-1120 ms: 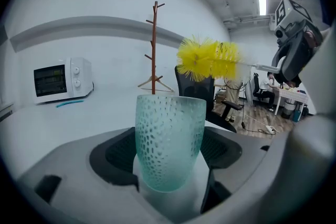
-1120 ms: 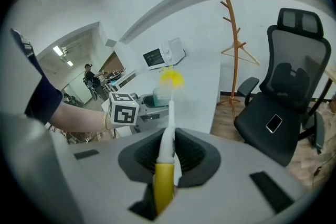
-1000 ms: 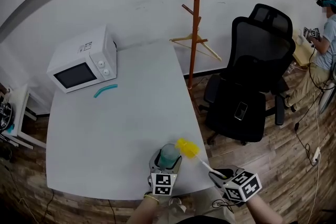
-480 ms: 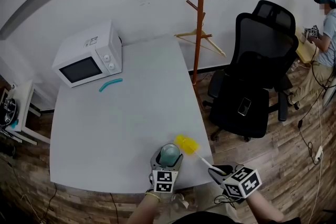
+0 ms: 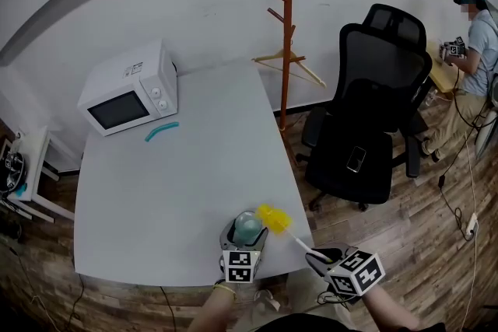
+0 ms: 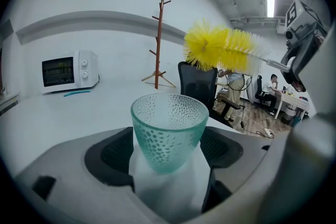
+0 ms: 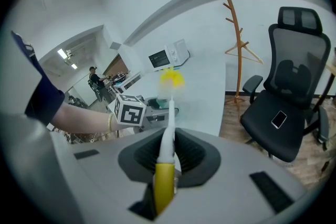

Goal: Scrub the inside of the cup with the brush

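Observation:
A dimpled green glass cup (image 6: pixel 169 131) stands upright between the jaws of my left gripper (image 6: pixel 168 152), which is shut on it, over the table's near edge (image 5: pixel 248 227). A brush with a yellow bristle head (image 6: pixel 220 50) and thin white stem hangs just above and to the right of the cup's rim, outside the cup. My right gripper (image 7: pixel 167 160) is shut on the brush's yellow and white handle (image 7: pixel 164 181). In the head view the yellow head (image 5: pixel 274 219) sits beside the cup, and the right gripper (image 5: pixel 327 256) is off the table's front right corner.
A white microwave (image 5: pixel 128 89) stands at the back left of the white table (image 5: pixel 179 183), with a teal curved object (image 5: pixel 161 131) in front of it. A wooden coat stand (image 5: pixel 286 27) and black office chair (image 5: pixel 369 113) stand right of the table. A person sits at far right.
Both grippers stay in about the same place relative to each other, with the brush head beside the cup; the head view has shifted a little.

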A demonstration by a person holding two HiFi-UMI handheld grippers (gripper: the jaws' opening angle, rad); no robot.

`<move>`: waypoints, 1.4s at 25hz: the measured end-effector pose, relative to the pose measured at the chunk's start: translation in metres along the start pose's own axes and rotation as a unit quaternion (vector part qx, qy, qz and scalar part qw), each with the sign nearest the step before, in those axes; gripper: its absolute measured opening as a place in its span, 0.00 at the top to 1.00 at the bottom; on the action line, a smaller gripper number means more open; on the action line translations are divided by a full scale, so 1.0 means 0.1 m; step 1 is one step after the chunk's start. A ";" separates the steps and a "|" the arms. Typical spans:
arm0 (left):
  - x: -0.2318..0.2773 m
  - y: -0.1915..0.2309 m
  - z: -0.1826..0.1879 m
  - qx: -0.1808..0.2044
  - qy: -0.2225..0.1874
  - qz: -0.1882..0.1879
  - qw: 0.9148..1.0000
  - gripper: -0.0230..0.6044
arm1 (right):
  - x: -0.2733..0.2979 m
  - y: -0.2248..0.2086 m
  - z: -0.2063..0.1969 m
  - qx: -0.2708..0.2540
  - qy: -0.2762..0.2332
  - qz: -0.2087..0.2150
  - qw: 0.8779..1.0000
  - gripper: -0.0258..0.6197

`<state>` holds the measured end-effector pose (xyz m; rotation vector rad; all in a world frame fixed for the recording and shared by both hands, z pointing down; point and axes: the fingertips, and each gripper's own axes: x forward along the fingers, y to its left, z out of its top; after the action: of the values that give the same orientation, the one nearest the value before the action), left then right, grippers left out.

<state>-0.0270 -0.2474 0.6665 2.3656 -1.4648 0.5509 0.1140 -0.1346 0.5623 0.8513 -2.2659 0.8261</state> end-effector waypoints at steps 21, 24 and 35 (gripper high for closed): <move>-1.03 -0.28 0.34 -0.012 -0.066 -0.028 0.997 0.36 | 0.02 0.53 -0.13 0.002 -0.047 -0.008 0.999 0.88; -1.22 -0.30 0.39 -0.013 -0.078 -0.027 0.997 0.36 | 0.03 0.60 -0.17 0.005 -0.054 -0.014 0.998 0.88; -1.69 -0.12 0.42 -0.034 -0.102 -0.003 0.994 0.93 | 0.02 0.75 -0.19 0.019 -0.086 -0.022 0.996 0.88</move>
<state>-0.0777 -0.1281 0.5490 2.4311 -1.5336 0.2578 0.0645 -0.0771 0.5503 1.0213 -2.3769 0.8066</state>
